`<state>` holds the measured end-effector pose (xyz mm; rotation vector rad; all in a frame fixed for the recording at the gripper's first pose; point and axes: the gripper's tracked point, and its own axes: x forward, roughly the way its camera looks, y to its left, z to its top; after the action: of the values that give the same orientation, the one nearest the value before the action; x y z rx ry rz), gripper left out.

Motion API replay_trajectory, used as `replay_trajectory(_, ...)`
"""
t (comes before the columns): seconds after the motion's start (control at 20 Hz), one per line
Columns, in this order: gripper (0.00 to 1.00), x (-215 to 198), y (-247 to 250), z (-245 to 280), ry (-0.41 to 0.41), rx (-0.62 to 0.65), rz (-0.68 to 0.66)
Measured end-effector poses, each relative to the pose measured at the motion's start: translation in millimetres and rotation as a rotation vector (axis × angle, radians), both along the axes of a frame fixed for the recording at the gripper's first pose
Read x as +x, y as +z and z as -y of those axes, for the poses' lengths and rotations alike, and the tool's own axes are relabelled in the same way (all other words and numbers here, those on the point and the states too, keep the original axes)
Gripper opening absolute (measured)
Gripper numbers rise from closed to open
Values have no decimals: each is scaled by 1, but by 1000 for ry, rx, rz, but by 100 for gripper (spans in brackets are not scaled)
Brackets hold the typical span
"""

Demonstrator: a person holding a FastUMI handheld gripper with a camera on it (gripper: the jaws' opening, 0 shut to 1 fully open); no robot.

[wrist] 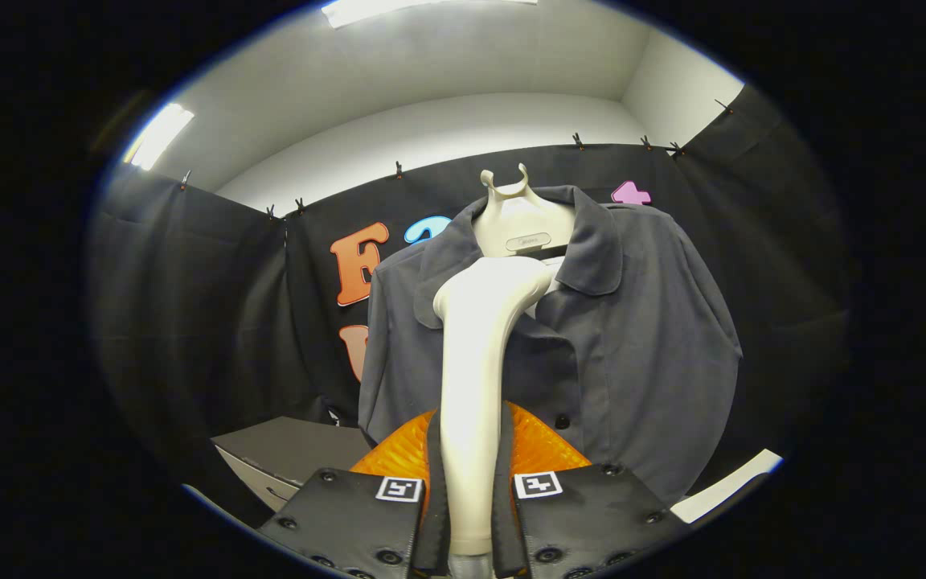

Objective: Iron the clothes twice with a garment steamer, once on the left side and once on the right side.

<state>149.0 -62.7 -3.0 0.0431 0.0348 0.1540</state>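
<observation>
The steamer point(479, 354) hides the shirt's point(640, 338) placket; its head seems turned away.

Bright ceiling lights point(399, 8) overhead, dim shadowed lower booth, sharp centre, strong fisheye bending at edges

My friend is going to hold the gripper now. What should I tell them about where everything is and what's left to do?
Gripper: shut on the garment steamer, both fingers pressing its cream handle, which stands upright between them.
Steamer head: up near the collar, in front of the grey shirt; whether it touches the cloth is hard to tell.
Shirt: hanging on a cream hanger stand, just beyond the fingers, front facing the gripper.
Done: steamer picked up and brought to the shirt.
Left: nothing shows a finished pass, so plan on one stroke down the left side and one down the right.
</observation>
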Motion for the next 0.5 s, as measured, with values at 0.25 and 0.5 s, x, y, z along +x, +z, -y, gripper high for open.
replay_trajectory(0.25,28,-7,-25,9,-1,-10,-40)
replay_trajectory(0.5,28,-18,-57,23,-18,-16,-78)
